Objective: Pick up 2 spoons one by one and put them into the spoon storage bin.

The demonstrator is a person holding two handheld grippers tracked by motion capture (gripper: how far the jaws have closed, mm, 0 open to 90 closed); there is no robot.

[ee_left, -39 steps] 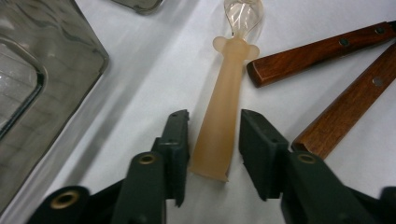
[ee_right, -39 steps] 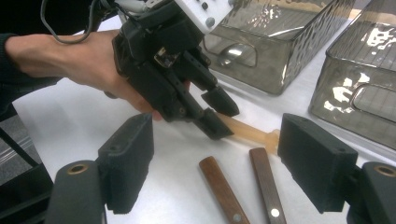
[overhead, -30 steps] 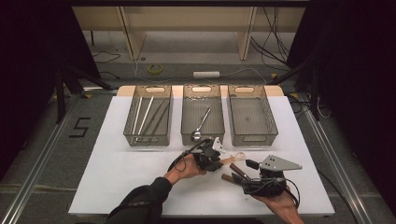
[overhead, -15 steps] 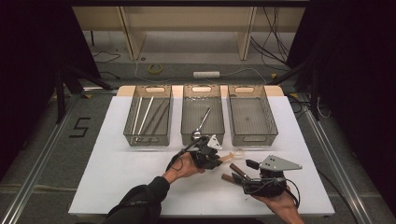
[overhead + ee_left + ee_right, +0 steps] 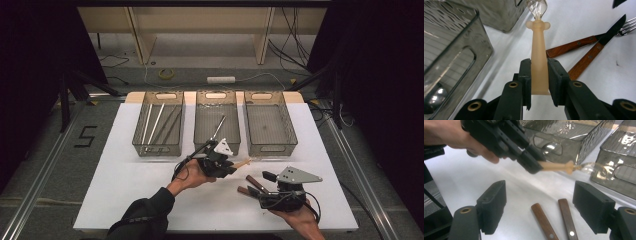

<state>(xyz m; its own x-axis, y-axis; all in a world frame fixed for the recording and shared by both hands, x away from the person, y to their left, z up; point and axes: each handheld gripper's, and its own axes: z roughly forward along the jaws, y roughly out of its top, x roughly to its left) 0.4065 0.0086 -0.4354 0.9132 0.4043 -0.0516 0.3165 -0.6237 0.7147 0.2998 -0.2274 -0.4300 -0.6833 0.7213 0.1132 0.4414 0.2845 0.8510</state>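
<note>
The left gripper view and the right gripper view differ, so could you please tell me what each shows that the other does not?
The left gripper view alone shows a fork's tines, a dark blade and the left gripper's pads clamping the spoon's beige handle. The right gripper view alone shows the hand carrying that gripper and the right gripper with jaws wide apart, nothing between them. Both show the spoon, two wooden handles and the smoked baskets.

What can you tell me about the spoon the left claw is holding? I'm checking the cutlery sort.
The spoon has a pale peach, matte plastic-looking handle ending in two small round ears, and a clear glassy bowl. The left claw clamps the handle's flat end between its black pads. It is held off the white table, bowl pointing away, near the smoky bins and above two wood-handled pieces.
</note>
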